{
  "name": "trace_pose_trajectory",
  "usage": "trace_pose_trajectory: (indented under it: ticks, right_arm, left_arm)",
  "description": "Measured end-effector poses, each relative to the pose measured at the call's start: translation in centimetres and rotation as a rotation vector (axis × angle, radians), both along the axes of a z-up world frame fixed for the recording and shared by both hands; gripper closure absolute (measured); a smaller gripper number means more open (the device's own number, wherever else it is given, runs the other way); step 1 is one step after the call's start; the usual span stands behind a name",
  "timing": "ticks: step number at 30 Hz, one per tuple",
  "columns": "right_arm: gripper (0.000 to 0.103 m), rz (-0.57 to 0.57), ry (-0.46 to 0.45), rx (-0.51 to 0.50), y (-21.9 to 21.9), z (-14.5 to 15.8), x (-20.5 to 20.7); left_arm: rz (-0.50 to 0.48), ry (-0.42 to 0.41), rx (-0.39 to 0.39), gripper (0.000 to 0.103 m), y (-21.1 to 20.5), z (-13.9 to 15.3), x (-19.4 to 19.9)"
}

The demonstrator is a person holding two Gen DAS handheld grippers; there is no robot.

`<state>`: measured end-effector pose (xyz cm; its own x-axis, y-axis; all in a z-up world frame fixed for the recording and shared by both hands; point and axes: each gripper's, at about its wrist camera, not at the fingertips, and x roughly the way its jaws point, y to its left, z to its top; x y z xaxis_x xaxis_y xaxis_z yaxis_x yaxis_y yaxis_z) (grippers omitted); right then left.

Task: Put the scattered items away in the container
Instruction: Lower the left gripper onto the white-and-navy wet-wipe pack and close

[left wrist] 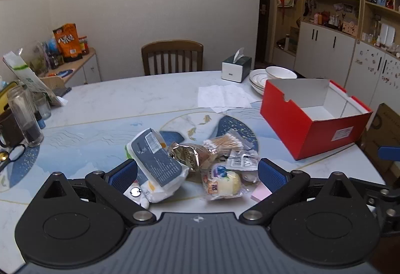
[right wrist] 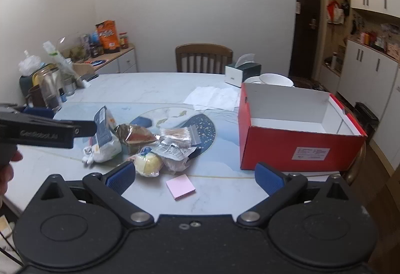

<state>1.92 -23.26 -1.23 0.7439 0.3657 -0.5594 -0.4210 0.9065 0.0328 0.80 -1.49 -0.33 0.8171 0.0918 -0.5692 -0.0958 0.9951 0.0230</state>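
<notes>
A heap of small items lies mid-table: a blue-and-white wipes pack (left wrist: pixel 156 164) (right wrist: pixel 103 139), a foil snack bag (left wrist: pixel 192 154) (right wrist: pixel 136 137), a bag of cotton swabs (left wrist: pixel 225 142) (right wrist: pixel 178 135), a wrapped yellow bun (left wrist: pixel 225 182) (right wrist: pixel 148 164) and a pink sticky-note pad (right wrist: pixel 180 186) (left wrist: pixel 261 194). The red box (left wrist: pixel 312 134) (right wrist: pixel 295 149) stands open and empty to the right. My left gripper (left wrist: pixel 197 174) hangs open just in front of the heap, touching nothing. My right gripper (right wrist: pixel 195 177) is open above the pink pad, nothing between its fingers.
A tissue box (left wrist: pixel 236 70), stacked bowls and plates (left wrist: pixel 270 76) and a sheet of paper (left wrist: pixel 222 96) lie behind the red box. Glass jars (left wrist: pixel 23 116) and bags crowd the table's left end. A wooden chair (left wrist: pixel 172 56) stands at the far side.
</notes>
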Motion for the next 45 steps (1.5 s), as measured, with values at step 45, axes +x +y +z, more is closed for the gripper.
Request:
trace_pose_trajectory:
  ticks: [45]
  right_arm:
    - [0.018, 0.072, 0.224, -0.185, 8.0, -11.6, 9.9]
  left_arm:
    - [-0.008, 0.242, -0.155, 0.000, 12.0, -8.4, 13.4]
